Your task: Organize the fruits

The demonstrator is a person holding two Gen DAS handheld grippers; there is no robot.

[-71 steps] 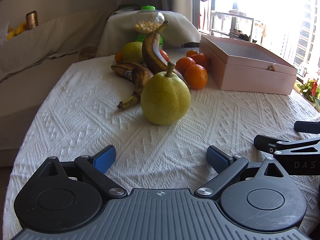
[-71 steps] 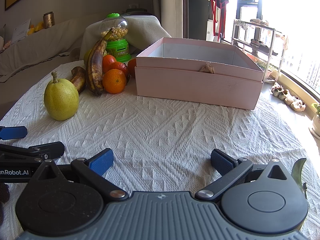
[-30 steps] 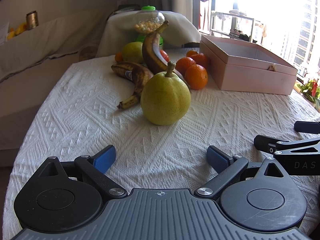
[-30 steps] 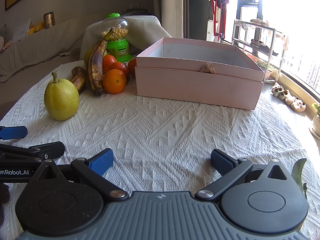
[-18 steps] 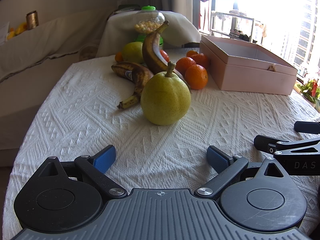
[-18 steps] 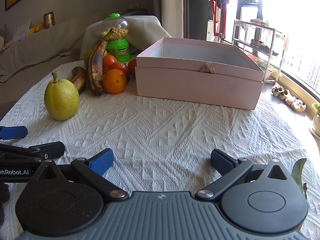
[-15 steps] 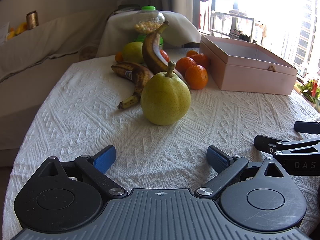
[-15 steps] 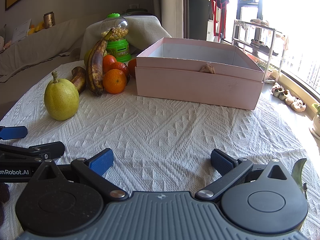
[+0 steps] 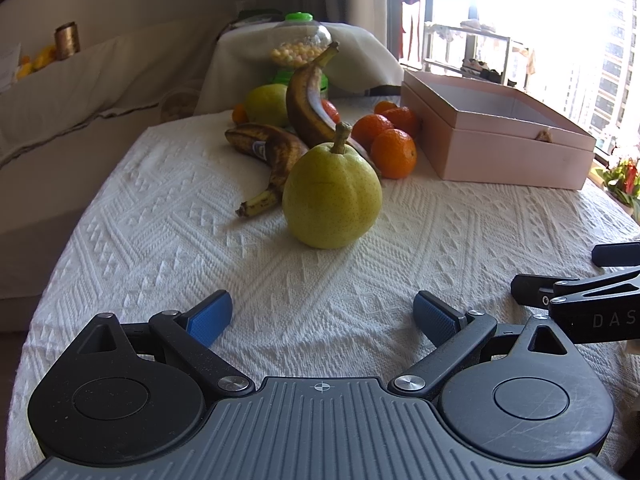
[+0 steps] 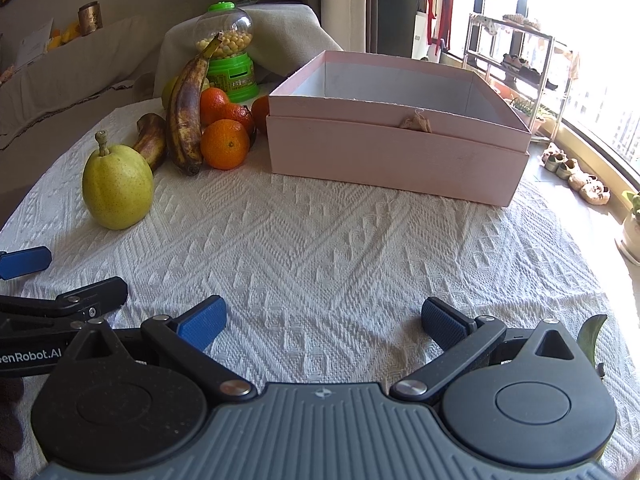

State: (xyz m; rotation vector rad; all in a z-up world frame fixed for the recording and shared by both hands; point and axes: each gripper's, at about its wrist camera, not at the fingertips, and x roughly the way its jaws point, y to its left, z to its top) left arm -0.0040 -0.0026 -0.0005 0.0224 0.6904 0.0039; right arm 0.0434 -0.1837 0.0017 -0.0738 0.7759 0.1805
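A yellow-green pear [image 9: 332, 198] [image 10: 117, 186] stands upright on the white tablecloth, straight ahead of my left gripper [image 9: 322, 314], which is open and empty near the front edge. Behind the pear lie two brown-spotted bananas [image 9: 272, 148] [image 10: 185, 114], several oranges [image 9: 393, 153] [image 10: 224, 144] and a second green fruit [image 9: 267, 99]. The open pink box [image 9: 496, 132] [image 10: 394, 124] sits to the right of the fruit and looks empty. My right gripper [image 10: 324, 318] is open and empty, facing the box from the near side.
A green gumball dispenser [image 10: 229, 54] stands behind the fruit pile. A covered sofa [image 9: 80, 80] runs along the left. The right gripper's fingers [image 9: 576, 284] show at the left view's right edge. A shoe rack [image 10: 520, 52] and window lie beyond the table's right side.
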